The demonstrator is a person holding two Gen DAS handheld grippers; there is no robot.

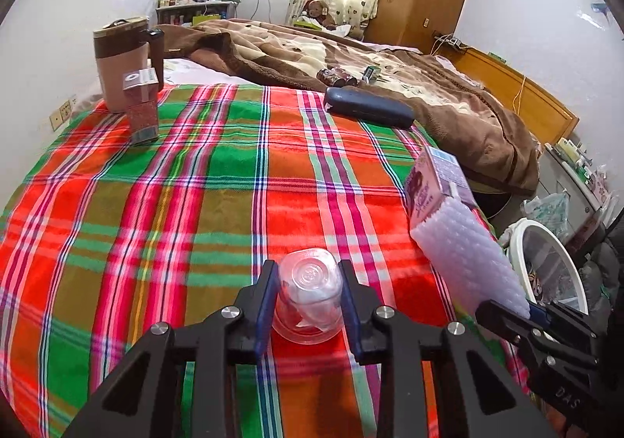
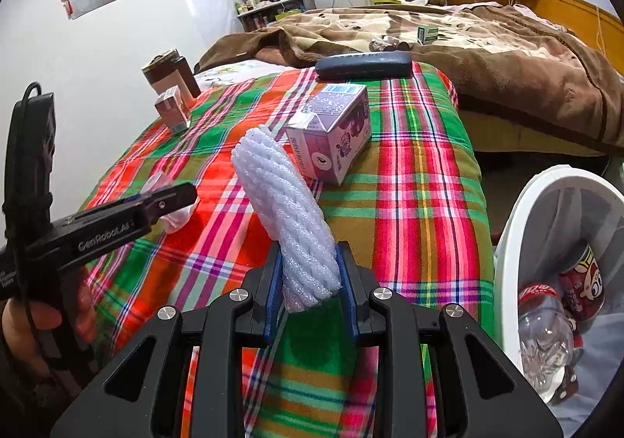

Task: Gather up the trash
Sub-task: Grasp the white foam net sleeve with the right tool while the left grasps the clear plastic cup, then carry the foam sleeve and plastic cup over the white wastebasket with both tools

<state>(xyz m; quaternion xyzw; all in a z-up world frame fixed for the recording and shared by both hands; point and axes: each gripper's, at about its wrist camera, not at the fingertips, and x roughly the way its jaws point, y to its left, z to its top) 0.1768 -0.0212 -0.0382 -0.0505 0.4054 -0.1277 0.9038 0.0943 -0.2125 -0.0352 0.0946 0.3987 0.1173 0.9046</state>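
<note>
- Nearest the lens, left gripper (image 1: 308, 291): jaws drawn in on a clear plastic cup (image 1: 308, 297), pads pressing both its sides; cup lies tipped, base toward the room, some white scrap inside. It sits low over the plaid blanket (image 1: 195, 204).
- Far left on the blanket: small brown carton (image 1: 142, 106) upright, in front of a brown lidded jug (image 1: 124, 59). Likely more trash to fetch later.
- Centre back: dark blue case (image 1: 368, 106) at the blanket's edge, probably not trash.
- Right of centre: purple milk carton (image 2: 331, 130) on its side, untouched.
- Right gripper (image 2: 310, 274): jaws narrowed on a white foam-net sleeve (image 2: 284, 204), which stands up between the pads.
- Far right, off the bed: white bin (image 2: 518, 243), bottle (image 2: 546, 340) and can already inside.
- Judgement: both loads gripped; carry each over the rim before letting go. Thin cup may crush or slip, so keep the squeeze light and steady.
</note>
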